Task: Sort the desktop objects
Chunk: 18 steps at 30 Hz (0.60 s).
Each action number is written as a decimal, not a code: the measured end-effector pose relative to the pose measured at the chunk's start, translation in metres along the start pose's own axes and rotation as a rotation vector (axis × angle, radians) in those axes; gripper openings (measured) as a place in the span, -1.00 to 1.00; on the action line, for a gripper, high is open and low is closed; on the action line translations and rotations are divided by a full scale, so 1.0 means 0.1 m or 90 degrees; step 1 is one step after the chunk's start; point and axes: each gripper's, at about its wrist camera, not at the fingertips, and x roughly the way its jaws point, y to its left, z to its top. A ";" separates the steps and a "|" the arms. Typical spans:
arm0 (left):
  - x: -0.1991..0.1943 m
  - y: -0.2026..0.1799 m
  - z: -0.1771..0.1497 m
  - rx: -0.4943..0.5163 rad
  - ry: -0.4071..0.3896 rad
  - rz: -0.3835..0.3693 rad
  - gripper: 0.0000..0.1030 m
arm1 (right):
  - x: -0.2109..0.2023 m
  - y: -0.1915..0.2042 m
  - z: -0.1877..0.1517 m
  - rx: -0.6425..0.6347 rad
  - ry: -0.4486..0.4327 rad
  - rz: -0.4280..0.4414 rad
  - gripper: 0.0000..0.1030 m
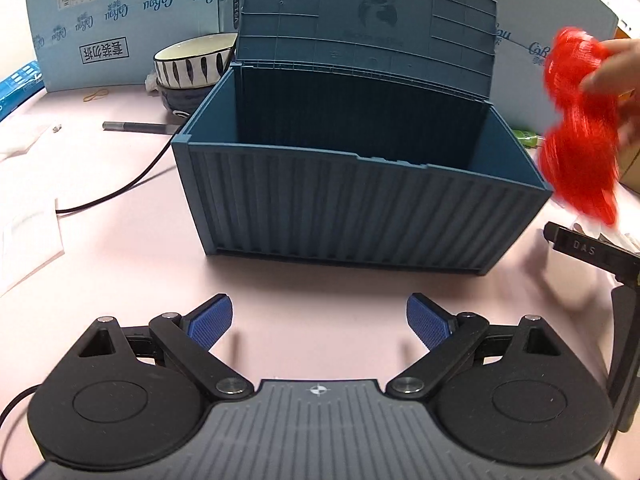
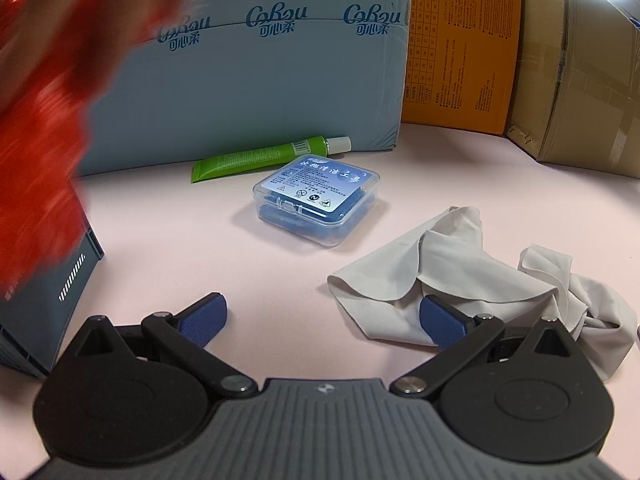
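A blue container-style storage box (image 1: 360, 208) stands open on the pink table, lid raised; its corner shows in the right wrist view (image 2: 48, 304). My left gripper (image 1: 319, 322) is open and empty in front of the box. A bare hand holds a red mesh bag (image 1: 580, 128) beside the box's right end; it is blurred in the right wrist view (image 2: 40, 152). My right gripper (image 2: 322, 318) is open and empty, its right finger at a crumpled white cloth (image 2: 472, 276). A clear case with blue contents (image 2: 318, 200) and a green tube (image 2: 260, 158) lie beyond.
A striped bowl (image 1: 192, 62), a grey pen (image 1: 136, 127), a black cable (image 1: 120, 188) and white papers (image 1: 28, 236) lie left of the box. Light-blue cardboard boxes (image 2: 260, 80), an orange box (image 2: 460, 52) and a brown carton (image 2: 580, 80) wall the back.
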 end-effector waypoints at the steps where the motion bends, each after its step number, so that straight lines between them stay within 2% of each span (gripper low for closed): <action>1: -0.02 0.00 -0.01 -0.001 -0.001 -0.001 0.81 | 0.00 0.00 0.00 0.000 0.000 0.000 1.00; 5: -0.07 -0.03 -0.05 -0.005 0.001 0.000 0.81 | 0.01 0.00 0.00 0.000 0.000 0.000 1.00; 18: 0.13 -0.21 0.09 0.017 -0.019 0.006 0.81 | -0.01 0.00 0.01 0.000 0.000 0.001 1.00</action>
